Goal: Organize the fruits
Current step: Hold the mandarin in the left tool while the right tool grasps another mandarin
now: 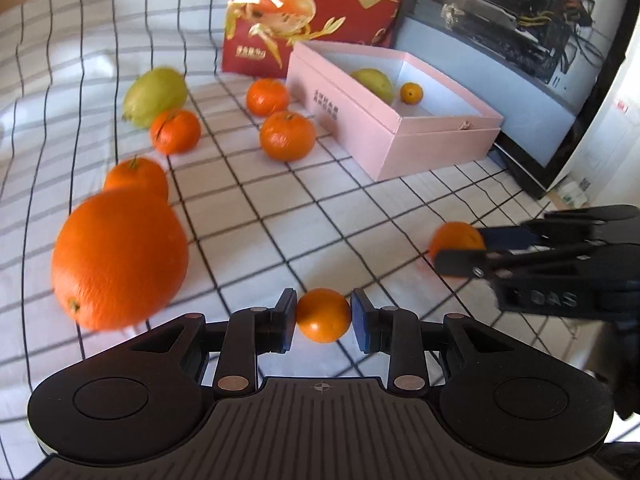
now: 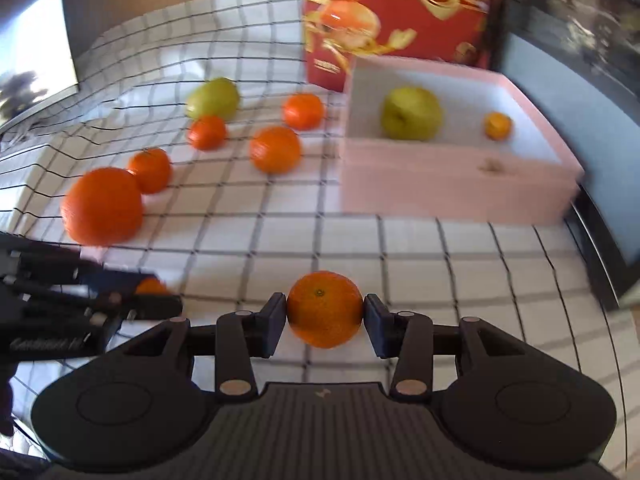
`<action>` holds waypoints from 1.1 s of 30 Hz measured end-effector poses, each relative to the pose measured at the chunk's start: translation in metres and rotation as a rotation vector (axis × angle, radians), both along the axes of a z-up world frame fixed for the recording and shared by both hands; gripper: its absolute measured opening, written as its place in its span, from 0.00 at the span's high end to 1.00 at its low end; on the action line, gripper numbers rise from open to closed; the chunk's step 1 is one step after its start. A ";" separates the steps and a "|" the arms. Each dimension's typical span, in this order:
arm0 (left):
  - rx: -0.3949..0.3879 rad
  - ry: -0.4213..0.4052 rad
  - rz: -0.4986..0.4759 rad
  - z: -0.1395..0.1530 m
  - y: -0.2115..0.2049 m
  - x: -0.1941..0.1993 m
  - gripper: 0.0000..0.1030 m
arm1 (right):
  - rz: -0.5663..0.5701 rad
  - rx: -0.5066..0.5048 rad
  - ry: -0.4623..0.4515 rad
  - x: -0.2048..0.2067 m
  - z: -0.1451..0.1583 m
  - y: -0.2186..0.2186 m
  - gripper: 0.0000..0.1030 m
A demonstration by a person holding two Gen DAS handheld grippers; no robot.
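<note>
Right wrist view showed the right gripper (image 2: pixel 325 314) clamped on a mandarin (image 2: pixel 324 309), with the pink box (image 2: pixel 452 196) in the upper right of the frame, nearer this hand. Left gripper (image 1: pixel 323 318) pinched a smaller mandarin (image 1: pixel 323 315), with the box farther off, upper right.

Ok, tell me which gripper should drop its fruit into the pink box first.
Probably right. The right gripper holds a mandarin and faces the pink box more squarely. The left gripper, gripping a small orange, sits further left.

Bare cloth (image 2: pixel 400 248) before pink box (image 2: pixel 440 184).
</note>
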State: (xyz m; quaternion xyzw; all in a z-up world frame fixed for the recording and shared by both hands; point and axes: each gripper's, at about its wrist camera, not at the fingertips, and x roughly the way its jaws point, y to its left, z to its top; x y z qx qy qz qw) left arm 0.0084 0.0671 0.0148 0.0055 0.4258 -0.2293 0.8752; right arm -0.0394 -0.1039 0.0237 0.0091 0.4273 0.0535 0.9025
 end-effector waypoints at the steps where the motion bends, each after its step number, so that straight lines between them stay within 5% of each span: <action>1: 0.008 -0.008 -0.002 0.000 -0.002 0.000 0.67 | -0.004 0.012 -0.004 -0.003 0.001 -0.003 0.59; 7: -0.015 0.000 0.010 -0.001 0.000 0.005 0.67 | -0.017 -0.010 -0.044 -0.016 0.002 -0.001 0.42; 11: -0.050 0.023 0.019 -0.003 0.004 0.007 0.67 | -0.034 0.002 -0.026 -0.017 -0.006 0.000 0.41; 28: 0.017 0.036 -0.021 0.001 -0.005 0.007 0.66 | -0.020 -0.049 -0.056 -0.027 -0.028 0.014 0.00; 33: 0.015 0.047 -0.024 0.001 -0.005 0.008 0.66 | -0.014 -0.054 -0.045 -0.027 -0.027 0.015 0.00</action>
